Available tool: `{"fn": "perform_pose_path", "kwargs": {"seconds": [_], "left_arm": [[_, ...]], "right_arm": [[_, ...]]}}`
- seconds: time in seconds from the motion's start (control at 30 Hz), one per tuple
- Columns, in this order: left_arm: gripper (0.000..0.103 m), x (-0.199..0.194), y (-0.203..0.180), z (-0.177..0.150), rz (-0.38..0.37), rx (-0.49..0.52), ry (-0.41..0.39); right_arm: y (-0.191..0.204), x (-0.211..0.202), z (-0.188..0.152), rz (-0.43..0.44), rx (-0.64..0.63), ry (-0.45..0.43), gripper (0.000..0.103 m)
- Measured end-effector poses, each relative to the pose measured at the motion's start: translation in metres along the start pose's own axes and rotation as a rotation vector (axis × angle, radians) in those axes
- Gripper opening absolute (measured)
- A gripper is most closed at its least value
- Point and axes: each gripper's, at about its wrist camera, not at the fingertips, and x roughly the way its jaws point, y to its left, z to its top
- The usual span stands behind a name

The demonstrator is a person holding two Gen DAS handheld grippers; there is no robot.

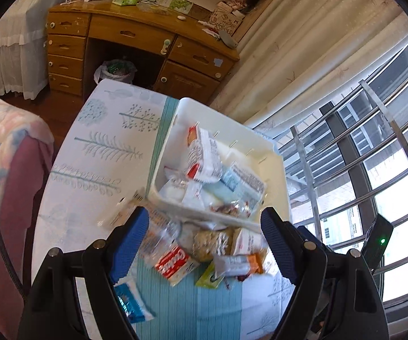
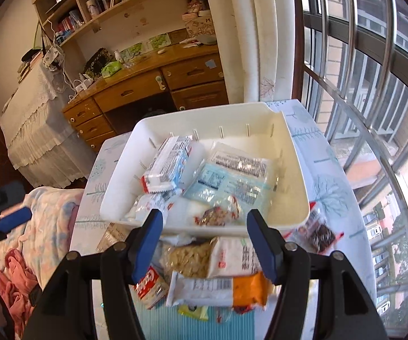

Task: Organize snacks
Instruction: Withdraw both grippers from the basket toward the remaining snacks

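Note:
A white plastic bin stands on the small table and holds several snack packets, among them a pale blue pack and a white-and-red bar. A loose pile of snacks lies in front of it: a red-and-white packet, a clear bag of nuts, an orange-and-white bar. My left gripper is open above the pile. My right gripper is open above the pile too. The left gripper's blue pad shows at the left edge.
The table has a white cloth with blue tree prints. A blue packet lies near its front edge. A bed with a pink blanket is on the left, a wooden desk behind, a barred window on the right.

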Motion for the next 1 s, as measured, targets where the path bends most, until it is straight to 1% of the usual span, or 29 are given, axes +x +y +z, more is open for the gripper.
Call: {"fn": "perform_pose_path", "kwargs": {"seconds": [0.1, 0.2, 0.27, 0.43, 0.6, 0.73, 0.9, 1.0], "left_arm": [[0.080, -0.015, 0.013, -0.015, 0.034, -0.003, 0.007], [0.080, -0.030, 0.024, -0.030, 0.060, 0.018, 0.009], [0.080, -0.038, 0.029, -0.038, 0.077, 0.033, 0.010], [0.080, -0.047, 0.046, -0.061, 0.107, 0.052, 0.027], [0.080, -0.044, 0.054, -0.082, 0.175, 0.090, 0.036], [0.080, -0.040, 0.055, -0.093, 0.191, 0.117, 0.053], [0.080, -0.025, 0.059, -0.103, 0.203, 0.110, 0.104], [0.080, -0.013, 0.062, -0.107, 0.213, 0.094, 0.135]], "right_arm": [[0.008, -0.011, -0.012, -0.002, 0.017, -0.002, 0.063], [0.015, -0.022, -0.025, 0.000, 0.030, -0.004, 0.064], [0.020, -0.028, -0.033, -0.004, 0.038, -0.004, 0.071], [0.027, -0.037, -0.052, 0.002, 0.059, 0.006, 0.073], [0.029, -0.041, -0.073, 0.007, 0.082, 0.035, 0.073], [0.024, -0.041, -0.083, 0.019, 0.119, 0.063, 0.073], [0.014, -0.030, -0.091, 0.049, 0.182, 0.111, 0.078], [0.006, -0.019, -0.092, 0.070, 0.213, 0.162, 0.078]]}}
